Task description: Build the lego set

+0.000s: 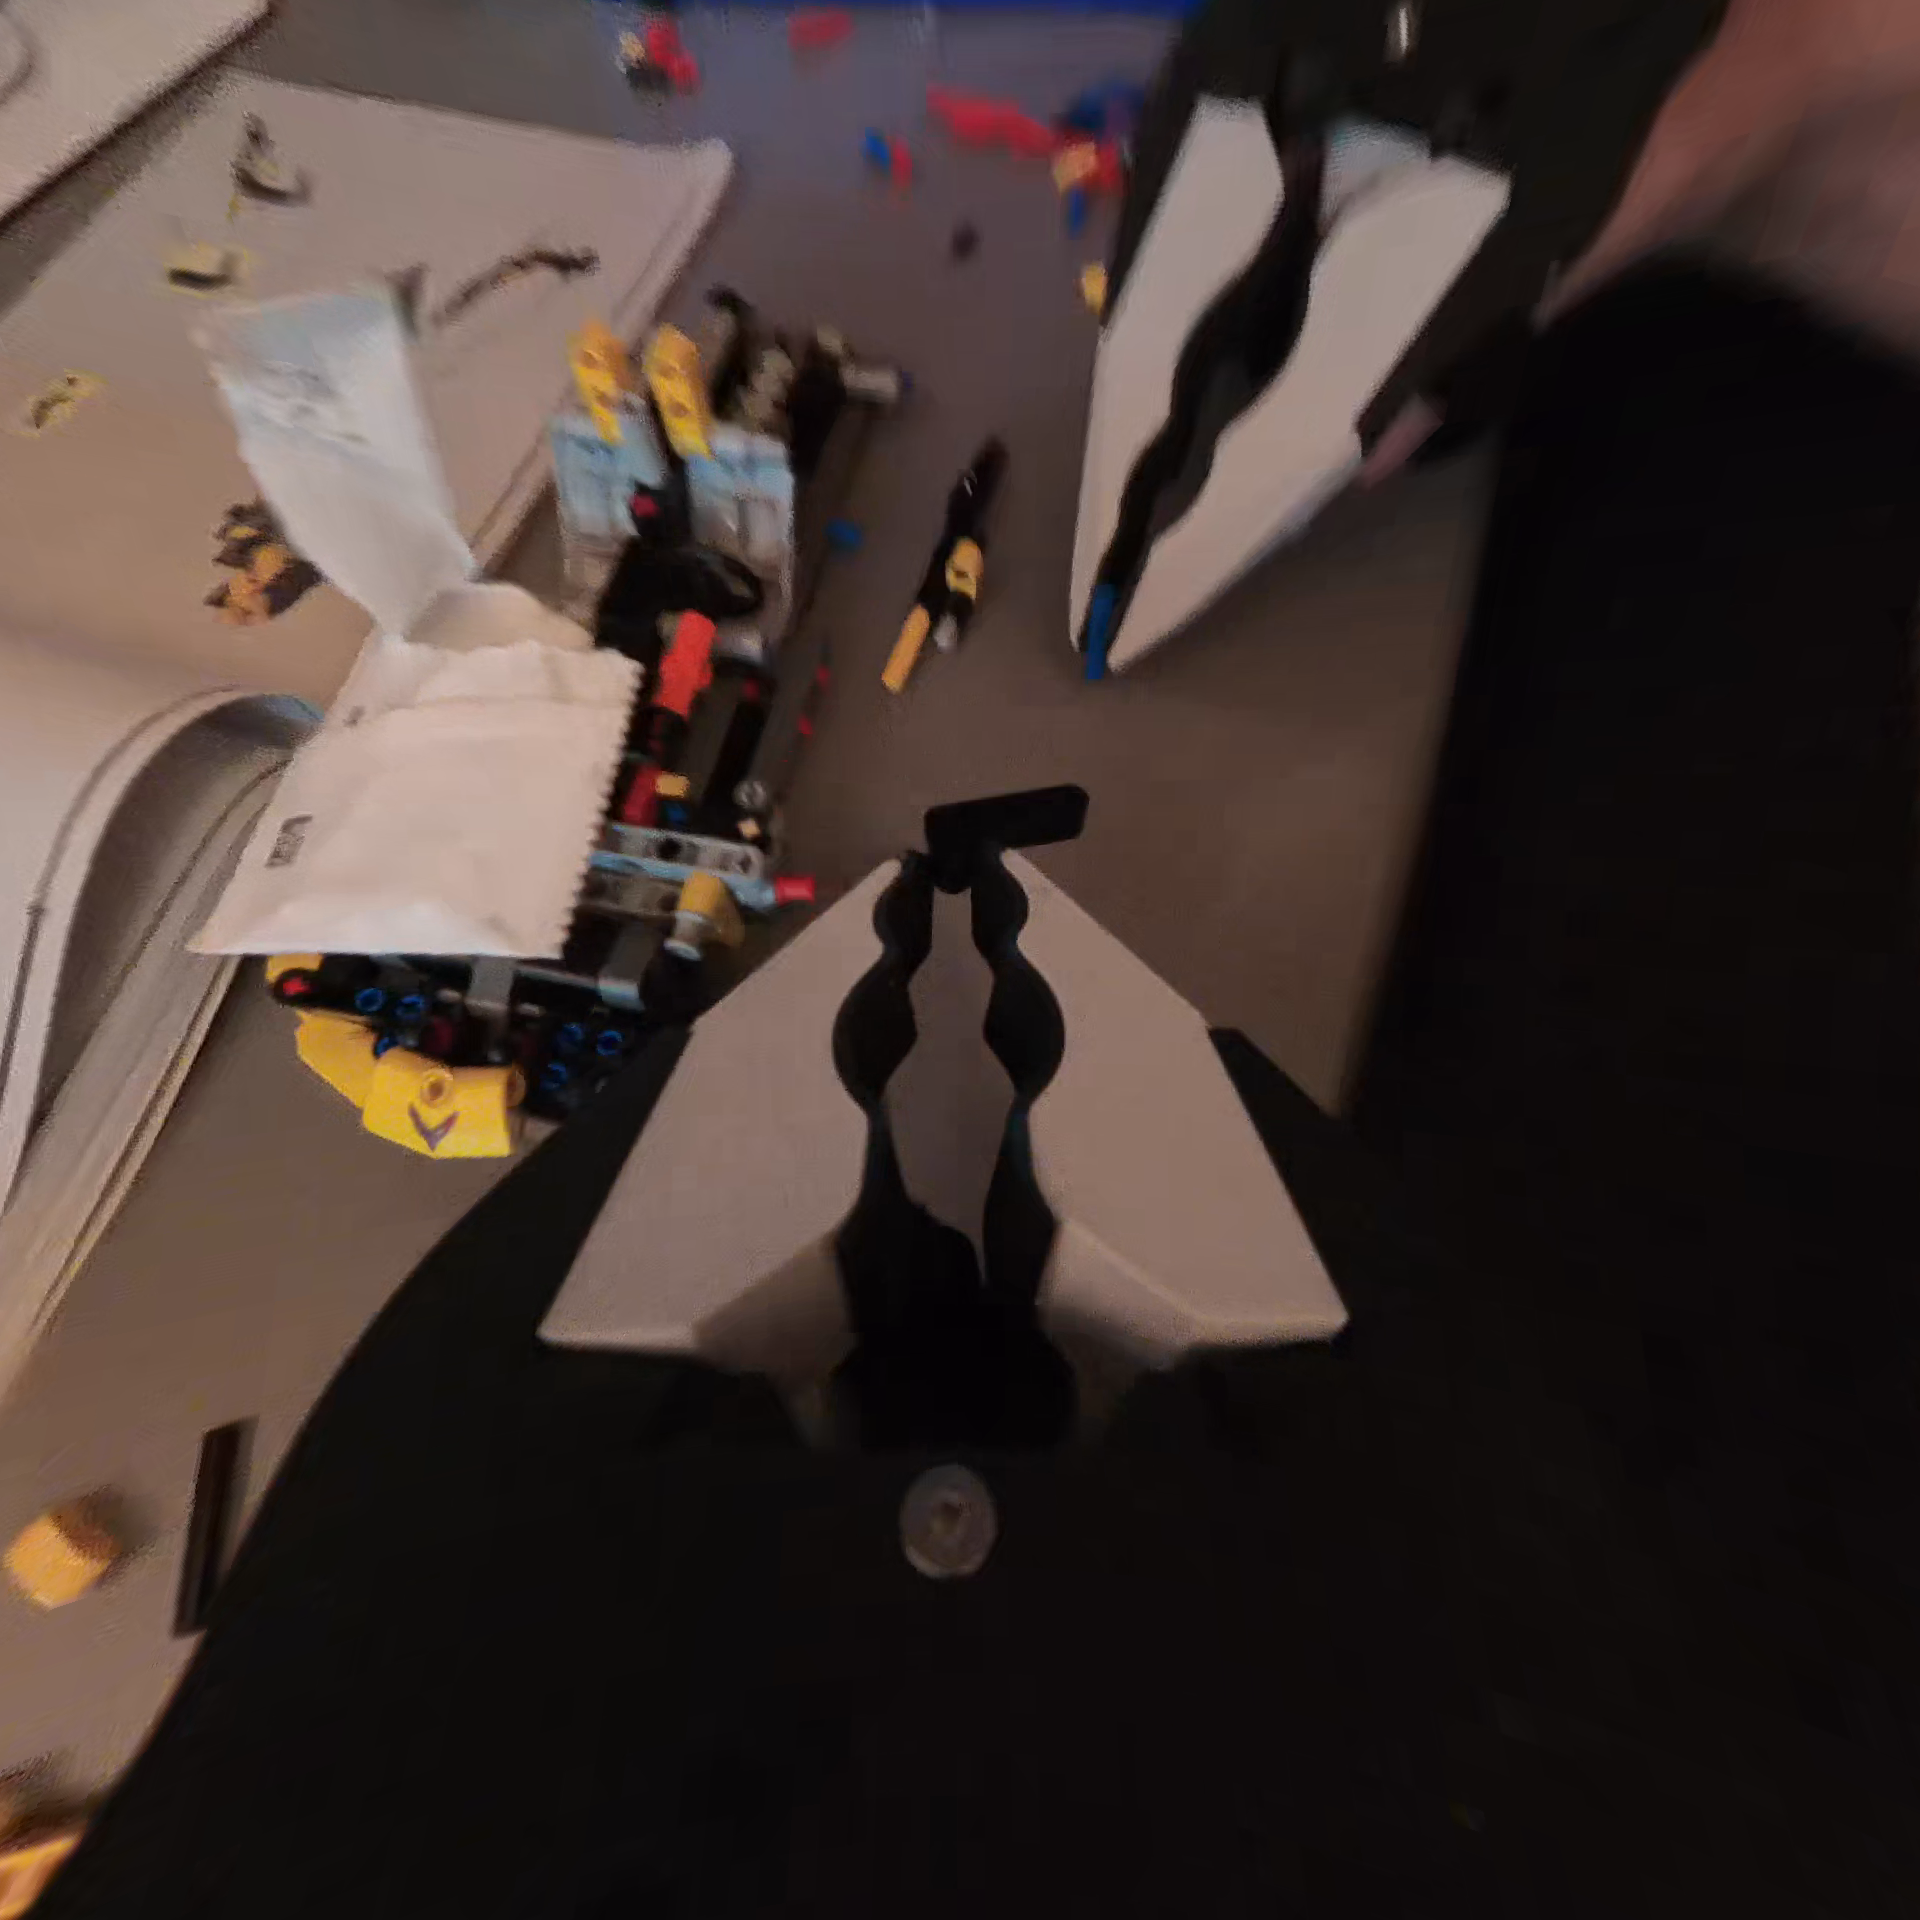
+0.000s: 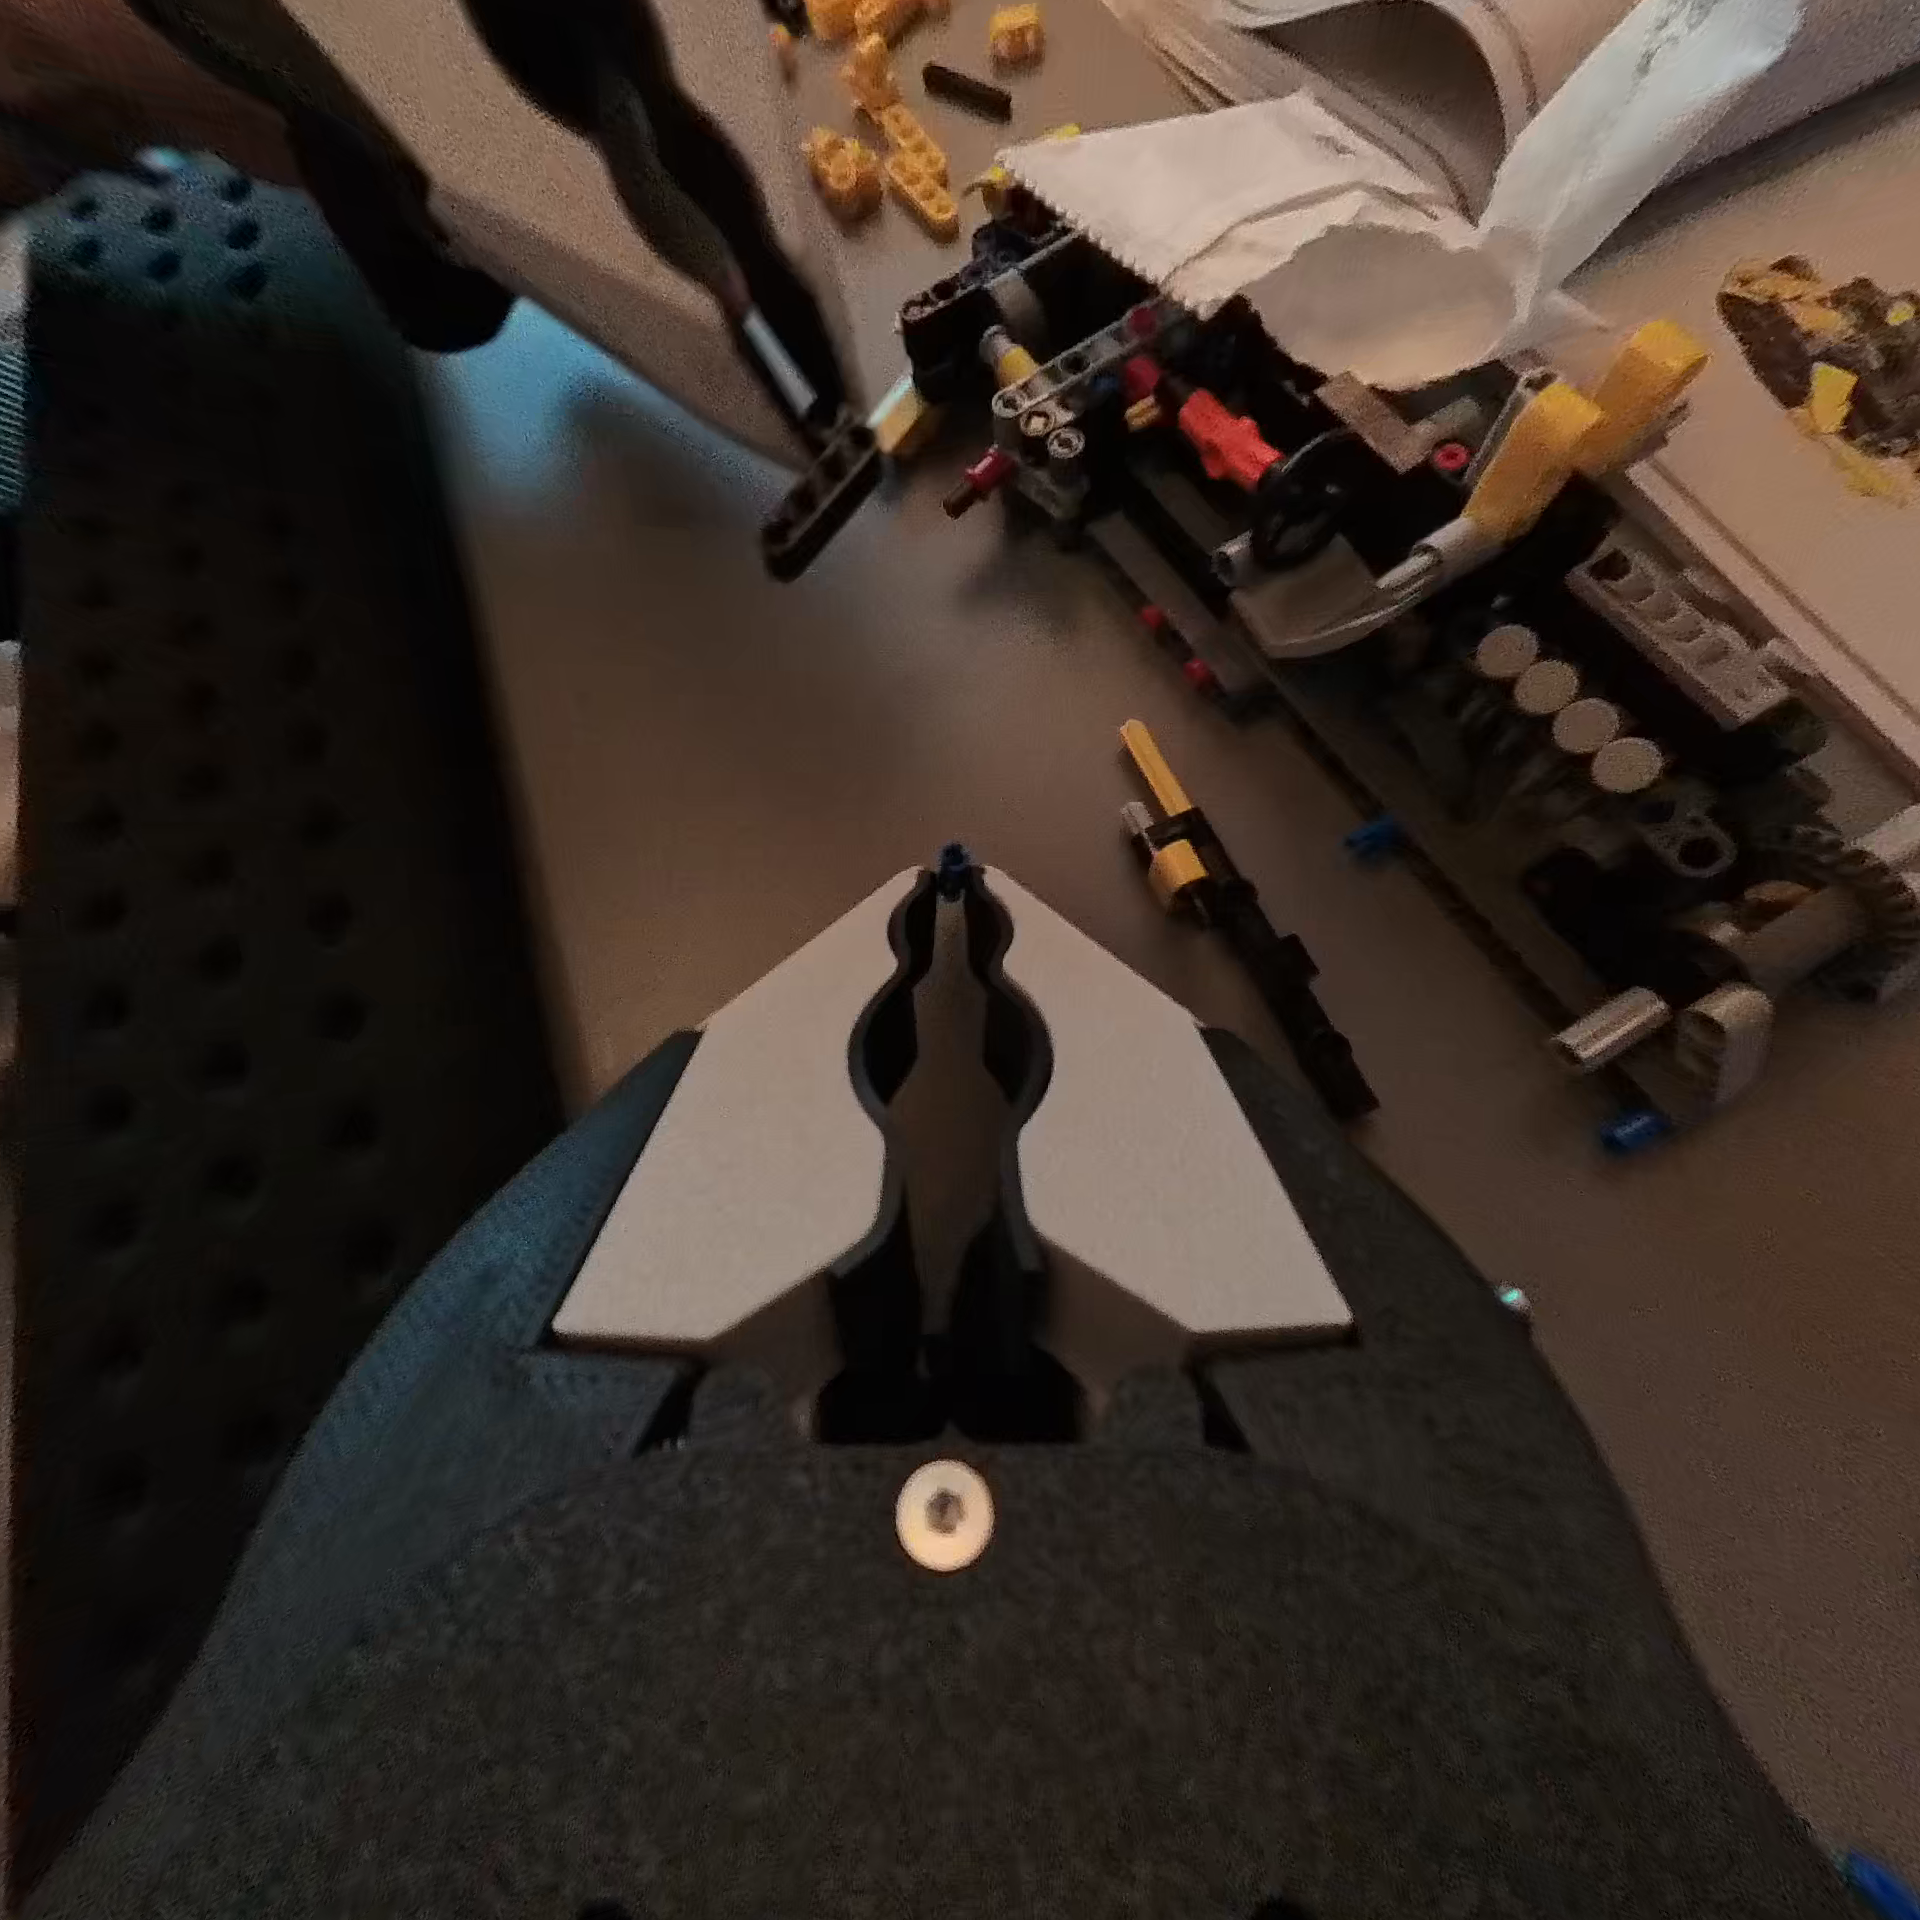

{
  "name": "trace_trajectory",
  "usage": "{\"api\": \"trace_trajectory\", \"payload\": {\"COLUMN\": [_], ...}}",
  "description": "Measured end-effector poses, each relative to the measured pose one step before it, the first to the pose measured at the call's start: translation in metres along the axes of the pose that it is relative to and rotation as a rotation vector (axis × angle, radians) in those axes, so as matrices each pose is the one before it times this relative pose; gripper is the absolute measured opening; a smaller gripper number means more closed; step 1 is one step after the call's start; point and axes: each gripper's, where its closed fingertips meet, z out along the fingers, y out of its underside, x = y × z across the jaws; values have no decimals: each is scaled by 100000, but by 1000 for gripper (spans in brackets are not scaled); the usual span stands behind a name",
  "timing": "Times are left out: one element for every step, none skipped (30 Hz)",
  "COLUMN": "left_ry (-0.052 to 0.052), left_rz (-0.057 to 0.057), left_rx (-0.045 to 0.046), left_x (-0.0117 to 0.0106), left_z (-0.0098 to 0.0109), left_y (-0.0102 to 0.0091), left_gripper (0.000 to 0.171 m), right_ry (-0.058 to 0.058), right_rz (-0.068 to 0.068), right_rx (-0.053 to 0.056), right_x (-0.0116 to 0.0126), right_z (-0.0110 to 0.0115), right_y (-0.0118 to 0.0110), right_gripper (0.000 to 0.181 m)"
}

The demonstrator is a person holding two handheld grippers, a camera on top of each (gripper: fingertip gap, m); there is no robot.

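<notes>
A half-built lego model [image 2: 1351, 582] lies on the grey bench [image 2: 790, 748], partly under a torn white paper bag [image 2: 1340, 239]. The left tongs [image 1: 954, 868] pinch a short black beam [image 1: 1006, 821]; the right tongs [image 2: 954, 871] pinch a tiny blue pin [image 2: 953, 862]. The pin is held only at its tip, so a misaligned push could flick it away. The bag's printing is too blurred to read.

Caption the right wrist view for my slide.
Right gripper pinches a small blue pin above the table, beside the half-built lego chassis; left gripper holds a black beam.
</notes>
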Motion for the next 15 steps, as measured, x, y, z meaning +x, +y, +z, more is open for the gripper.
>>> {"api": "trace_trajectory", "payload": {"left_ry": [-42,1445,2578,865,1909,3860,2342,1031,1215,964,754,-42,-883,1448,823], "left_rz": [3490,2749,2715,2792,2729,1630,681,890,948,878,700,796,300,-388,-1716], "left_rx": [-5245,-5117,-6125,-5635,-4390,-1353,-2242,-1806,-1499,-1198,-953,-972,101,1826,3441], "left_x": [230,376,466,170,305,513,200,28,53,15,-3,-89,-150,191,20], "left_z": [172,228,266,250,186,-42,-16,-13,9,11,7,-11,-39,-175,-362], "left_y": [758,728,859,762,567,40,85,38,7,-13,-18,-11,-111,-325,-622], "left_gripper": [5,5,5,5,5,4,5,4,4,4,4,5,8,17,22], "right_ry": [993,22,571,258,409,-425,-1574,-994,-1167,-1018,-494,-419,-83,674,-103], "right_rz": [-1884,-2845,-2466,-1796,-1671,-1118,-466,-274,-620,-933,-253,223,-225,-599,-29], "right_rx": [-2731,-3355,-3325,-4273,-3932,-2482,-2422,-2530,-2426,-1543,526,685,439,2133,5352], "right_x": [-66,-277,-176,-158,-128,-181,-217,-72,-71,-50,15,5,15,91,-24], "right_z": [107,51,-34,-111,-252,-307,-194,-32,106,183,100,5,-58,-176,-314], "right_y": [213,240,171,227,123,-38,23,149,250,209,-13,-5,33,-197,-664], "right_gripper": [5,5,5,5,5,5,5,5,5,5,5,5,5,5,5]}}
